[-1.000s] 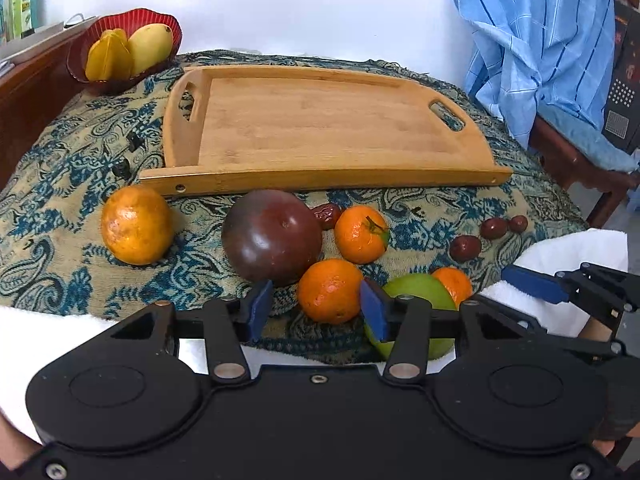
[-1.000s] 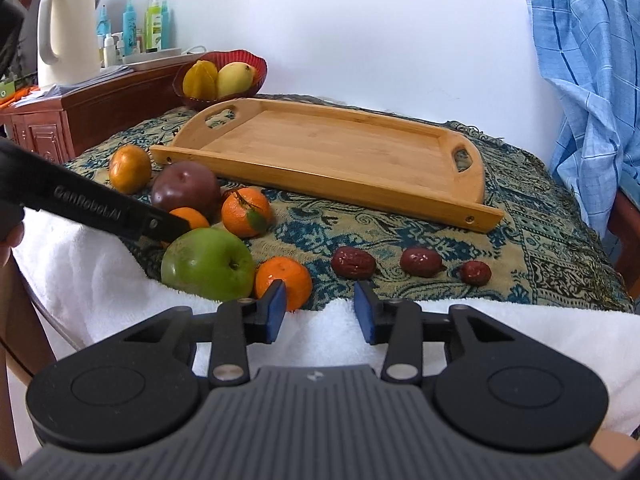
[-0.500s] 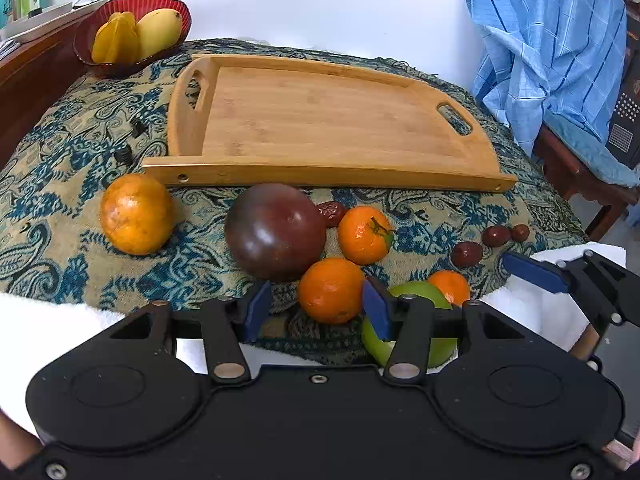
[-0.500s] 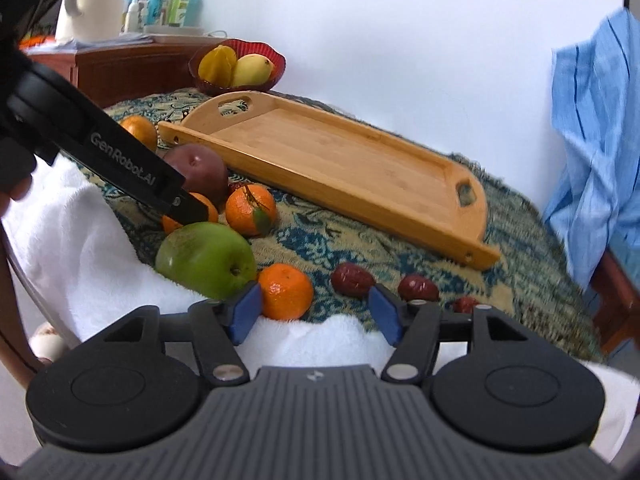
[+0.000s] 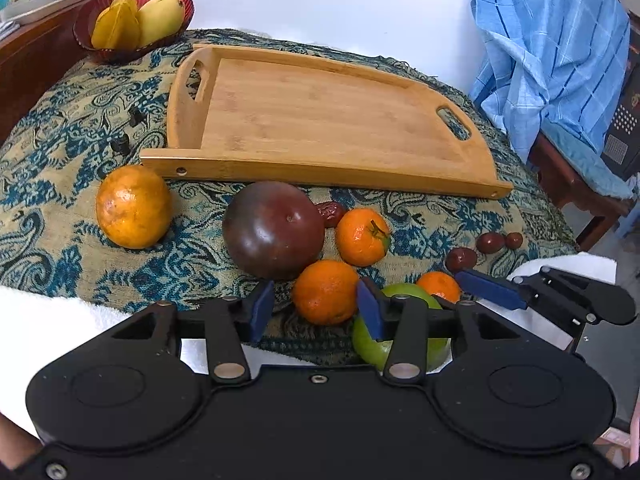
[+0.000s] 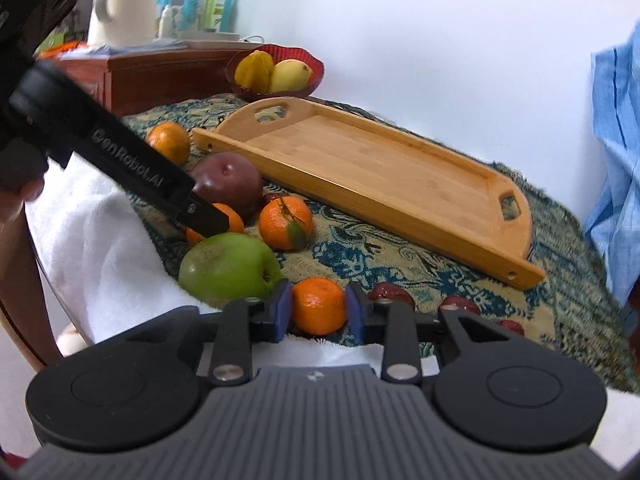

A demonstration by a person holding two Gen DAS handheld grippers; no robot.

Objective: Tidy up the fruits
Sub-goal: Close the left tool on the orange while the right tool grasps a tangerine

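1. My right fingers (image 6: 317, 309) sit on either side of a small tangerine (image 6: 319, 306) at the near edge of the counter (image 5: 48, 208); the blue pads look to be touching its sides, so I count it as grasped
2. That same tangerine shows in my left view (image 5: 439, 286) just behind the green apple (image 5: 400, 330), with one blue pad of my right fingers reaching in beside it
3. My left fingers (image 5: 316, 312) are spread wide and hold nothing; a second tangerine (image 5: 325, 292) lies between and just ahead of the pads, and I cannot tell whether either pad touches it
4. The green apple lies just beside my right fingers (image 6: 229, 269), on the edge where the white towel (image 6: 100, 256) meets the patterned cloth
5. A big dark red apple (image 5: 274, 230) sits behind the second tangerine, and a third tangerine with a green stem and leaf (image 5: 363, 237) sits just to its right
6. A wrinkled red date (image 5: 331, 214) is tucked between the dark apple and the stemmed tangerine
7. A larger orange (image 5: 134, 212) rests alone to the left, near the front corner of the wooden tray (image 5: 400, 178)
8. The tray lies flat on the cloth behind all the loose fruit, with nothing in it
9. Three more red dates (image 5: 490, 242) lie in a loose row to the right, well apart from the tray
10. A red bowl (image 5: 86, 26) holding yellow fruit stands at the far left corner, beyond the tray
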